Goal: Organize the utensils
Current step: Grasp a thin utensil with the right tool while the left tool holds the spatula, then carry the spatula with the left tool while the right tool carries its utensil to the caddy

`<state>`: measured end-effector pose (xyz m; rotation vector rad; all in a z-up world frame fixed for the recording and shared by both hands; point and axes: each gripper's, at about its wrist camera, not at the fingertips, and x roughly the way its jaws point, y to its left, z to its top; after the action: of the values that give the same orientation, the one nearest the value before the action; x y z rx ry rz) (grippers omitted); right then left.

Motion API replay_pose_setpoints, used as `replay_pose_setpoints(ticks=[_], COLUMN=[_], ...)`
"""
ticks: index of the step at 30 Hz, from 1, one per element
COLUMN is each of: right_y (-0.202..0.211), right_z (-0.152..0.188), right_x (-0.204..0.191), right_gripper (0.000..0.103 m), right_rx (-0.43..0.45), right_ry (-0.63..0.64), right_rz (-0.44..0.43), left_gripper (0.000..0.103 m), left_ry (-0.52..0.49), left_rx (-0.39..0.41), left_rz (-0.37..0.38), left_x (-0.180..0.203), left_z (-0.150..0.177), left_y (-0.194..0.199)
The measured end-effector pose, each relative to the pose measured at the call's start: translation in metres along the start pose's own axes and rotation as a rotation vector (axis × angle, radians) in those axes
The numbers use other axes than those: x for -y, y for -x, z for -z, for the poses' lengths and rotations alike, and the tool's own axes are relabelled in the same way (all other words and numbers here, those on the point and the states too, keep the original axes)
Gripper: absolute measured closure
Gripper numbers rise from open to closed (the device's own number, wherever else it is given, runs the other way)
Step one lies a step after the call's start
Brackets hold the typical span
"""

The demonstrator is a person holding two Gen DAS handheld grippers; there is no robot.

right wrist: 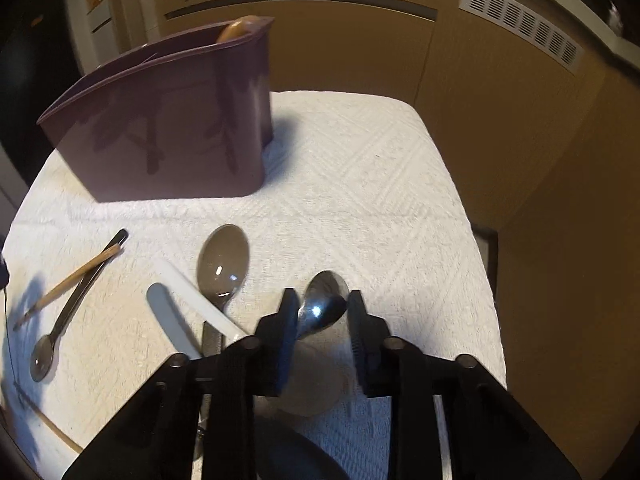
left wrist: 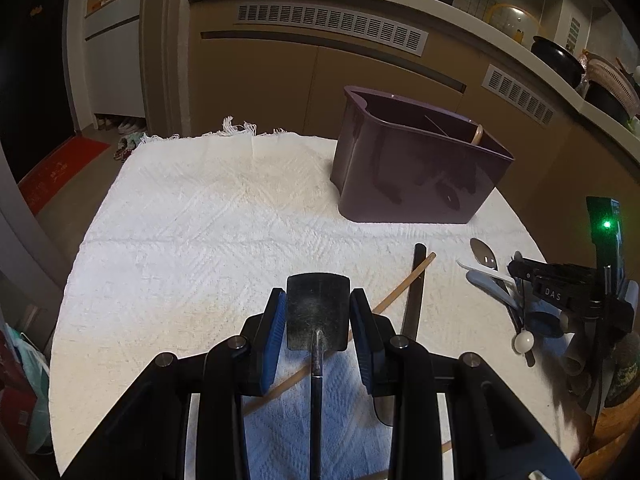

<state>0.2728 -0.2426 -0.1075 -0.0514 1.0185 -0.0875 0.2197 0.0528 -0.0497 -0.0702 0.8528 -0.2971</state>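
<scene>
A purple utensil caddy (left wrist: 416, 168) stands on the white cloth, also in the right wrist view (right wrist: 160, 120), with a wooden utensil tip (right wrist: 236, 30) sticking out. My left gripper (left wrist: 318, 320) has a dark metal spatula head (left wrist: 317, 310) between its blue pads, jaws close on both sides. My right gripper (right wrist: 324, 312) is open around a small steel spoon (right wrist: 324, 300), which touches the left finger. A larger steel spoon (right wrist: 223, 264), white handles (right wrist: 188, 292), a dark spoon (right wrist: 64, 320) and a wooden chopstick (right wrist: 68, 280) lie left of it.
The white cloth (left wrist: 208, 220) covers a small table. Brown cabinets with vents (left wrist: 332, 20) stand behind. The right gripper (left wrist: 568, 292) shows at the right in the left wrist view, over a pile of utensils (left wrist: 500, 276). The table edge (right wrist: 480, 240) drops off at right.
</scene>
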Motion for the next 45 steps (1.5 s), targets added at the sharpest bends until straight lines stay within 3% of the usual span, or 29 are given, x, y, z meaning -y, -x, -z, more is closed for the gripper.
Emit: replay_pose_setpoints(ticks=[6, 16, 26, 32, 37, 41, 45], right_y=[0.033, 0.098, 0.162, 0.219, 0.255, 0.251, 0.222], right_z=[0.004, 0.011, 0.009, -0.033, -0.096, -0.135, -0.162], right_x=[-0.015, -0.018, -0.015, -0.019, -0.024, -0.032, -0.035], right_gripper=[0.099, 0.101, 0.101, 0.101, 0.101, 0.101, 0.101], right_rx=[0.110, 0.221, 0.362, 0.516, 0.604, 0.639, 0.617], right_ry=[0.070, 0.095, 0.110, 0.167, 0.187, 0.185, 0.178], right_rz=[-0.059, -0.148, -0.173, -0.160, -0.124, -0.085, -0.088], left_gripper=[0.074, 0.074, 0.074, 0.074, 0.074, 0.074, 0.074], left_ry=[-0.018, -0.061, -0.134, -0.186, -0.170, -0.155, -0.143], left_rx=[0.035, 0.125, 0.253, 0.392, 0.479, 0.522, 0.482], left_rz=[-0.003, -0.007, -0.006, 0.003, 0.059, 0.085, 0.107], left_x=[0.004, 0.024, 0.055, 0.084, 0.102, 0.110, 0.111], left_z=[-0.004, -0.007, -0.030, -0.088, -0.151, -0.189, -0.209], left_y=[0.018, 0.063, 0.114, 0.148, 0.156, 0.139, 0.099])
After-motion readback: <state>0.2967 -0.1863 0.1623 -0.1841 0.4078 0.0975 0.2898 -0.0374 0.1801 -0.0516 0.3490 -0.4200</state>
